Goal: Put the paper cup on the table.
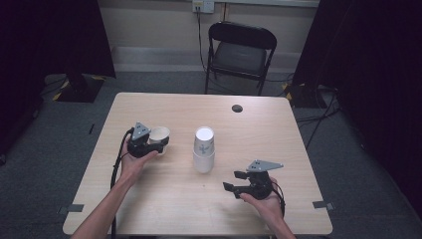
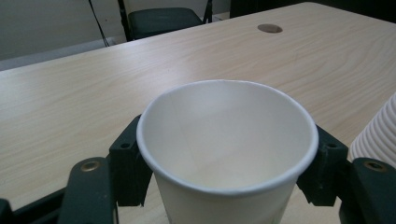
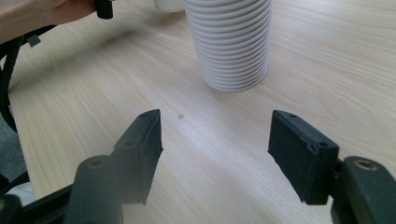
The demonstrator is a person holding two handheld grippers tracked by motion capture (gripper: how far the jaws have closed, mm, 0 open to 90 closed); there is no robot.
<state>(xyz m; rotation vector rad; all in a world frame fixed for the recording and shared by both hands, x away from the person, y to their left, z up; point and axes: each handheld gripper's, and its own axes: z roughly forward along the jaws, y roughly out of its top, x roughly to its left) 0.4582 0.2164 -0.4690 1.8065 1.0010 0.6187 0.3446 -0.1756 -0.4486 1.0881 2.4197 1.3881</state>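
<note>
An upright white paper cup (image 1: 159, 134) stands left of the table's middle, and my left gripper (image 1: 157, 145) is shut on it. In the left gripper view the two black jaws press on either side of the cup (image 2: 224, 135), just under its rim, and its inside is empty. An upside-down stack of white paper cups (image 1: 204, 149) stands at the table's middle, and its ribbed rims (image 3: 231, 46) show in the right gripper view. My right gripper (image 1: 231, 180) hovers to the right of the stack and nearer the front. It is open (image 3: 215, 149) with bare table between its jaws.
The light wooden table (image 1: 164, 199) has a round cable hole (image 1: 237, 108) near its far edge. A black folding chair (image 1: 241, 50) stands beyond the table. Dark curtains hang at both sides. The hand on the left gripper (image 3: 37, 14) shows in the right gripper view.
</note>
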